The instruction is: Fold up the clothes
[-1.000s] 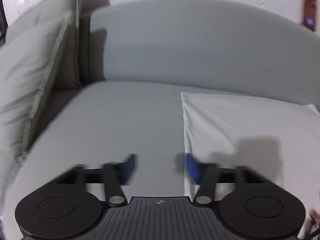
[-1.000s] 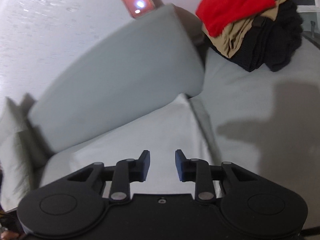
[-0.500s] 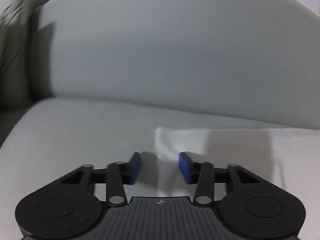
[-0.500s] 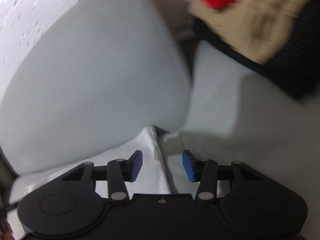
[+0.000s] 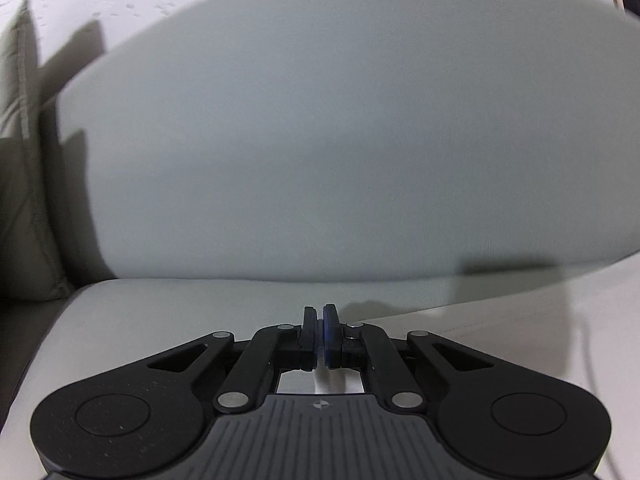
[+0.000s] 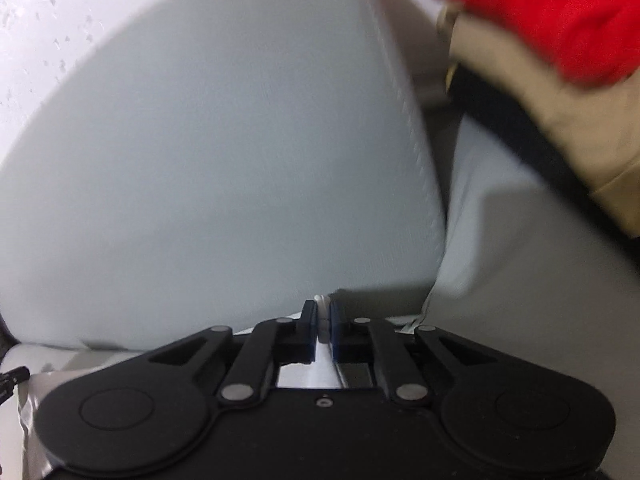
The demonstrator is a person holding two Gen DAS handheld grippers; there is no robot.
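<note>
A white garment [image 5: 520,332] lies flat on the grey sofa seat [image 5: 140,320], stretching to the right in the left wrist view. My left gripper [image 5: 320,316] is shut on the garment's far left corner, close to the backrest. In the right wrist view my right gripper [image 6: 322,312] is shut on the garment's far right corner; a bit of white cloth [image 6: 321,300] shows between the pads. Most of the garment is hidden under the gripper bodies.
The sofa's grey back cushion [image 5: 340,140] rises right in front of both grippers. A beige pillow [image 5: 20,160] stands at the left. A pile of red [image 6: 552,12], tan and black clothes [image 6: 560,112] sits on the seat to the right.
Both grippers moved forward and down to the garment's far corners and closed on them; they were open half a second ago.
</note>
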